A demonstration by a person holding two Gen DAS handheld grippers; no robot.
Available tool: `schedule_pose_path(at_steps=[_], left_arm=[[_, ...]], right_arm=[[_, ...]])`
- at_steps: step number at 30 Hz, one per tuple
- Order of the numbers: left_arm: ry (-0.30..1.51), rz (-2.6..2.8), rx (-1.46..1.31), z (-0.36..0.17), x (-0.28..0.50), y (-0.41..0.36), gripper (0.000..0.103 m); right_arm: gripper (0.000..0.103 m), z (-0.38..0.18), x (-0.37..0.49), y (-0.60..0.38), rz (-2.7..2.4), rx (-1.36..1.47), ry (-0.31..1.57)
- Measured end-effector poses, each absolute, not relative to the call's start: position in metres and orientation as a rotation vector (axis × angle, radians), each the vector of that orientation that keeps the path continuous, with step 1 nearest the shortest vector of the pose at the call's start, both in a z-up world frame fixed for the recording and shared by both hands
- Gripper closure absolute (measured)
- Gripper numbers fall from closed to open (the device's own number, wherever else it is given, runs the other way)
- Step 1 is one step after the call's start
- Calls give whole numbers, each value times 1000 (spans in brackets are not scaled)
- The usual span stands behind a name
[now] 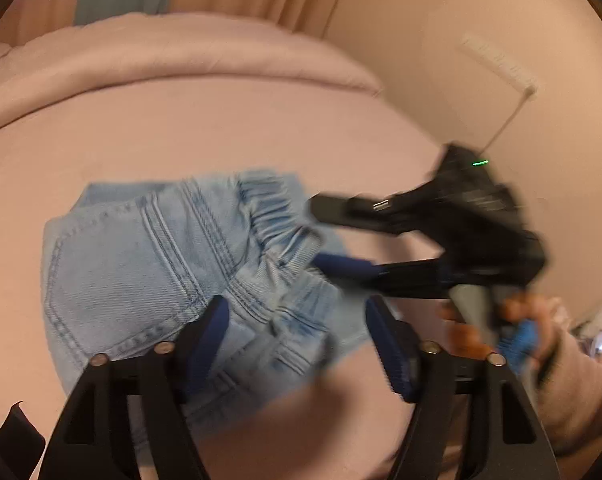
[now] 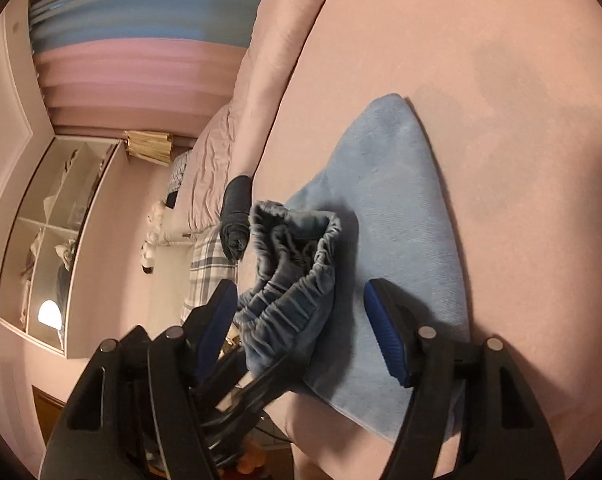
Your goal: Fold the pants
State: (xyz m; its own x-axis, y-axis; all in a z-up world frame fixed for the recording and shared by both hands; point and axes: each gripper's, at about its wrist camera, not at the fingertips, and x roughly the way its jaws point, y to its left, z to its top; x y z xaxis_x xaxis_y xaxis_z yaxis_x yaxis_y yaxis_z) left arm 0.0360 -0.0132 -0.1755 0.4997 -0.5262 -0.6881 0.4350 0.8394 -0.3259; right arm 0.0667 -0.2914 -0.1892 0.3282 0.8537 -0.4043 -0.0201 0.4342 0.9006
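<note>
Light-blue denim pants (image 1: 141,264) lie folded on the pink bed sheet (image 1: 221,128), with the gathered elastic waistband (image 1: 277,216) toward the right. My left gripper (image 1: 297,324) hovers over the near part of the pants, jaws open, pads clear of the cloth. My right gripper (image 1: 325,236) comes in from the right, open, its fingertips at the waistband's end. In the right wrist view the pants (image 2: 397,200) stretch away, the bunched waistband (image 2: 297,256) sits just ahead of the open right gripper (image 2: 301,320), and nothing is pinched.
A rolled pink duvet (image 1: 161,52) runs along the bed's far side. A dark rolled garment (image 2: 235,216) and plaid cloth (image 2: 209,268) sit at the bed's edge. A glass-fronted shelf unit (image 2: 49,240) stands by the wall. A hand (image 1: 513,320) holds the right gripper.
</note>
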Motion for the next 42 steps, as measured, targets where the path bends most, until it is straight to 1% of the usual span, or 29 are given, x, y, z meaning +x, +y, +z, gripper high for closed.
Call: schedule_pose_path(at_steps=[4, 6, 7, 11, 13, 14, 15, 16, 17, 19, 21, 25, 29, 31, 33, 35, 37, 38, 40, 42], left_arm=[[820, -521, -137, -168, 18, 21, 29], [824, -457, -186, -174, 19, 42, 29], [831, -418, -209, -177, 19, 51, 29], [862, -300, -318, -196, 20, 89, 29], [875, -269, -365, -202, 23, 99, 29], [882, -259, -380, -206, 22, 105, 29], [889, -255, -388, -210, 21, 109, 29], [895, -254, -391, -213, 20, 109, 29], [902, -257, -391, -213, 20, 106, 29], [913, -264, -389, -211, 21, 106, 29], [915, -270, -384, -208, 30, 95, 29], [899, -300, -377, -199, 34, 90, 29], [904, -318, -364, -199, 41, 79, 29], [924, -318, -364, -205, 46, 74, 29], [956, -327, -370, -213, 53, 68, 29], [994, -316, -357, -221, 59, 61, 29], [1013, -307, -354, -225, 58, 60, 29], [1013, -308, -362, -225, 58, 60, 29], [1014, -309, -371, -223, 57, 64, 29], [1007, -295, -360, -220, 54, 68, 29]], right_arm=[[33, -180, 73, -279, 693, 881, 1122], [35, -176, 77, -270, 662, 787, 1166], [33, -173, 78, -265, 648, 732, 1181], [33, -158, 78, -234, 670, 518, 1208], [34, -161, 82, -221, 678, 456, 1226], [37, -164, 82, -212, 668, 413, 1242], [51, -168, 85, -207, 671, 394, 1244], [57, -171, 85, -202, 669, 368, 1239], [61, -172, 84, -200, 667, 357, 1229], [67, -170, 82, -205, 671, 358, 1200], [71, -165, 82, -211, 680, 358, 1162], [74, -139, 82, -216, 682, 371, 1077], [75, -119, 80, -237, 649, 370, 1021], [75, -121, 79, -249, 611, 381, 1023], [74, -135, 78, -261, 563, 393, 1056], [72, -160, 79, -267, 515, 384, 1124], [67, -172, 78, -270, 499, 373, 1142], [66, -171, 77, -273, 510, 391, 1128], [60, -165, 79, -277, 521, 381, 1140], [57, -155, 81, -288, 517, 356, 1128]])
